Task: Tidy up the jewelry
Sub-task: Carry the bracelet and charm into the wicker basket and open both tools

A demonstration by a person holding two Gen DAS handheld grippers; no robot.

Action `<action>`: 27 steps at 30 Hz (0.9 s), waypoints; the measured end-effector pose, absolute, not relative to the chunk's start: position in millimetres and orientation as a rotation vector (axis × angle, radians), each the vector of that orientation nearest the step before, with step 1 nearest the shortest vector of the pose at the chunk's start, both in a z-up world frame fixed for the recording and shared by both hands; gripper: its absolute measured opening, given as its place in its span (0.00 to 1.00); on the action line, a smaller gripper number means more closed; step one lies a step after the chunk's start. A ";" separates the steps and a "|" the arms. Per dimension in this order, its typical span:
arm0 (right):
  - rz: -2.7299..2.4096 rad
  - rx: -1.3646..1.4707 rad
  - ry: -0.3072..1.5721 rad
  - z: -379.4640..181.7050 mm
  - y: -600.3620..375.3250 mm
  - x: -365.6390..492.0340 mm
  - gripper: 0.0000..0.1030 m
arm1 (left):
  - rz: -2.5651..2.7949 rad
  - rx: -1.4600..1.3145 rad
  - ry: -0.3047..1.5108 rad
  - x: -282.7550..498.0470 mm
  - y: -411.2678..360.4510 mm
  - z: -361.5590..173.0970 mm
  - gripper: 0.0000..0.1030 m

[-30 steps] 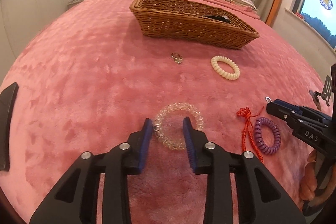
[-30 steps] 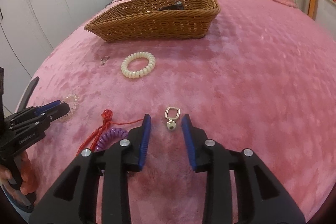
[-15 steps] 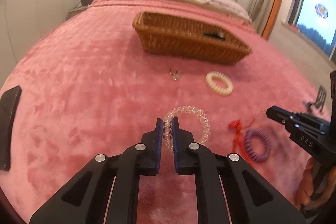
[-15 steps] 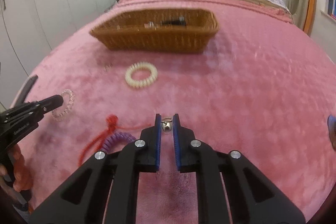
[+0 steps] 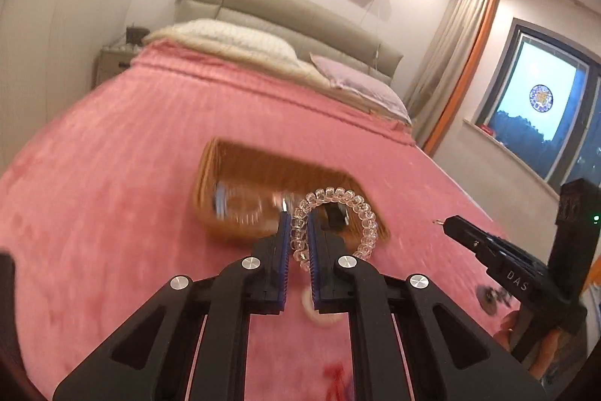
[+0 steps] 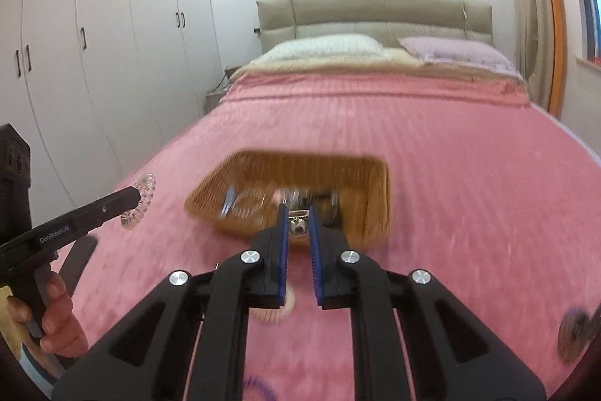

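Observation:
My left gripper (image 5: 298, 224) is shut on a clear beaded bracelet (image 5: 366, 217) and holds it in the air in front of the wicker basket (image 5: 225, 175). My right gripper (image 6: 298, 218) is shut on a small silver charm (image 6: 298, 226), also raised before the basket (image 6: 368, 183). The basket holds several blurred items. The left gripper with the bracelet (image 6: 141, 202) shows at the left of the right wrist view. The right gripper (image 5: 450, 223) shows at the right of the left wrist view.
A cream bracelet (image 5: 319, 316) lies on the pink blanket (image 5: 112, 175) below the fingers; it also shows in the right wrist view (image 6: 270, 312). A red cord (image 5: 334, 373) and a purple coil (image 6: 259, 386) lie near the bottom edge. Pillows and the headboard are at the far end.
Both grippers have lifted off the blanket with their items and moved forward toward the basket. The views now tilt up and show more of the room.

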State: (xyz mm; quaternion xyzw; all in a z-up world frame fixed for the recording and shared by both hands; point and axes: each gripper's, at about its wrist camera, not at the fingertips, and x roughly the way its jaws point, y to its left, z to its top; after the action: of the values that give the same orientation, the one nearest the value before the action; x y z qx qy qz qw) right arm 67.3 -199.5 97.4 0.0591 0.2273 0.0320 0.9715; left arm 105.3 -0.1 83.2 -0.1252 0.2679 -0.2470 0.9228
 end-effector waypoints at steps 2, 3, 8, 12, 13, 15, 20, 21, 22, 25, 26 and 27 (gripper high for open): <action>0.089 0.121 0.461 104.7 -200.6 90.0 0.09 | -0.494 -0.241 0.547 127.8 -9.9 88.9 0.07; 0.112 0.131 0.476 107.9 -201.1 109.8 0.09 | -0.494 -0.238 0.552 141.7 -16.2 89.9 0.07; 0.176 0.183 0.586 98.5 -203.9 185.6 0.09 | -0.429 -0.189 0.591 197.5 -42.8 76.2 0.07; 0.191 0.229 0.690 72.6 -203.2 234.8 0.09 | -0.389 -0.151 0.643 231.5 -53.6 51.8 0.07; 0.188 0.235 0.717 63.8 -203.5 246.6 0.09 | -0.366 -0.117 0.652 237.8 -58.4 43.3 0.07; 0.147 0.214 0.750 48.1 -201.9 264.0 0.09 | -0.349 -0.065 0.668 243.9 -61.5 30.5 0.07; 0.107 0.238 0.812 18.1 -207.5 286.7 0.09 | -0.338 -0.034 0.721 250.8 -59.2 9.3 0.07; 0.095 0.242 0.816 14.7 -209.0 287.8 0.09 | -0.336 -0.033 0.727 251.6 -59.1 7.3 0.07; 0.092 0.243 0.814 13.5 -210.7 286.9 0.09 | -0.339 -0.034 0.729 251.6 -58.7 6.1 0.08; 0.090 0.252 0.810 11.1 -213.4 285.9 0.10 | -0.361 -0.061 0.736 251.7 -54.8 5.6 0.15; 0.093 0.257 0.806 12.0 -215.0 284.4 0.11 | -0.369 -0.072 0.729 250.0 -52.4 7.5 0.19; 0.093 0.260 0.795 14.6 -217.0 280.6 0.17 | -0.370 -0.076 0.714 247.0 -50.1 10.7 0.27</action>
State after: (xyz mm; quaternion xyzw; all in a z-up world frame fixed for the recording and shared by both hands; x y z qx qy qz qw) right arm 280.6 -217.0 14.6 0.1262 0.3860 0.0451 0.9127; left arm 247.0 -50.1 10.7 -0.0369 0.3475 -0.1798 0.9195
